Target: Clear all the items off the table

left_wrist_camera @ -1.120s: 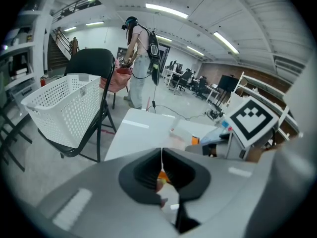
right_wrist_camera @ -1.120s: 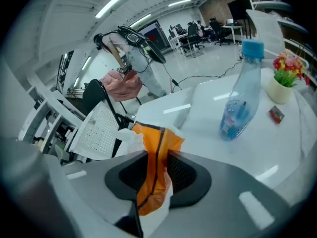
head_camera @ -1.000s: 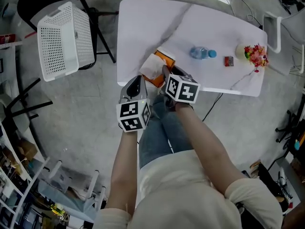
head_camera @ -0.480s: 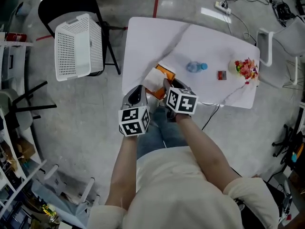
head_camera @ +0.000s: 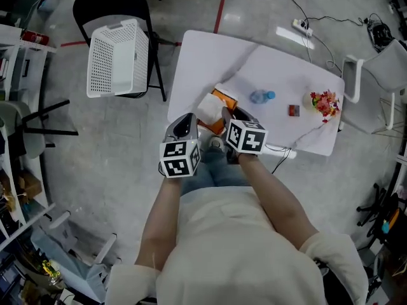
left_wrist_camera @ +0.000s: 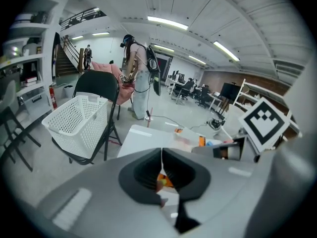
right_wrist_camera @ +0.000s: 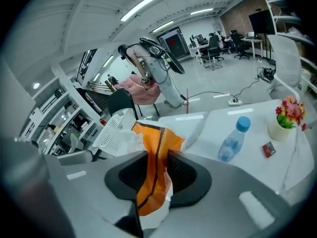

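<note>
Clamped in right fingers (right_wrist_camera: 189, 178): orange packet (right_wrist_camera: 154, 143); left fingers (left_wrist_camera: 182, 171) clenched, hold on packet unclear. Carry to basket (head_camera: 117, 59) far left of fingers, release only above opening.

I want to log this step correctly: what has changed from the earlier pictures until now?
The left hand-held gripper and the right hand-held gripper rose together, lifting the orange-and-white bag above the table's near edge; both stay shut on it. The camera rose too, so the table looks smaller. The bottle, small red item and flower pot did not move.
</note>
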The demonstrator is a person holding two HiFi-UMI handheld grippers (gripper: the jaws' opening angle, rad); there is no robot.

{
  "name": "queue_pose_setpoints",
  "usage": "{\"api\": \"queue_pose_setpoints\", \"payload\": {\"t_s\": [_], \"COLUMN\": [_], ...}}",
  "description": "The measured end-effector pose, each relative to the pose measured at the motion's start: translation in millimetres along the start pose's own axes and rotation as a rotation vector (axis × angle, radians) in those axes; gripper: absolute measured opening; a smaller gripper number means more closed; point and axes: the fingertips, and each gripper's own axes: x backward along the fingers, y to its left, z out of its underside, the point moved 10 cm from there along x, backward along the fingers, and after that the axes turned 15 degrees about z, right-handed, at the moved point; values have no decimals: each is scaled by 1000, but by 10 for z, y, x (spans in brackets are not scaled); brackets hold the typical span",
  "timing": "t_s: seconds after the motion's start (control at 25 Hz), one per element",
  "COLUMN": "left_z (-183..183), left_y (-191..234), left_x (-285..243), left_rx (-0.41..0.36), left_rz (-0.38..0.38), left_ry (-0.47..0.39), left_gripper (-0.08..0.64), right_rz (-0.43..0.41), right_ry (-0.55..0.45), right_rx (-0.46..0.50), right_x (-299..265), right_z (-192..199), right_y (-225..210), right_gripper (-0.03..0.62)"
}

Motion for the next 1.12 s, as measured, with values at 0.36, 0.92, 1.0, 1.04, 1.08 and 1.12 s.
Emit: {"api": "queue_pose_setpoints", "payload": {"t_s": [0.36,0.92,1.0,1.04,1.08,1.12], "left_z": [-138,-408,-482,-519,-556,-591], "left_y": [-18,333,438,493,551,615], "left_x": [310,571,600,618,636,651], "left_rx": [-13,-76,-78,-80,-81,-83], "left_rz": [-11,32,35,37,39,41], "left_ry": [-56,-90,-96,-98,-100,-100], "left_gripper": [12,12,12,12,12,12], "right_rz": [-35,-33,-34,-35,-38,-41], "right_ry": [-56,-126,-130,-132,-134,-137], "right_rx": [72,108,105,105,105,105], "right_x": [359,514,500,491,478,458], "right_z": [-62,-220,-260,-280,-300,-323], "right_y": [127,550,661,723,789,857], "right_gripper": [106,106,106,105,105,105]}}
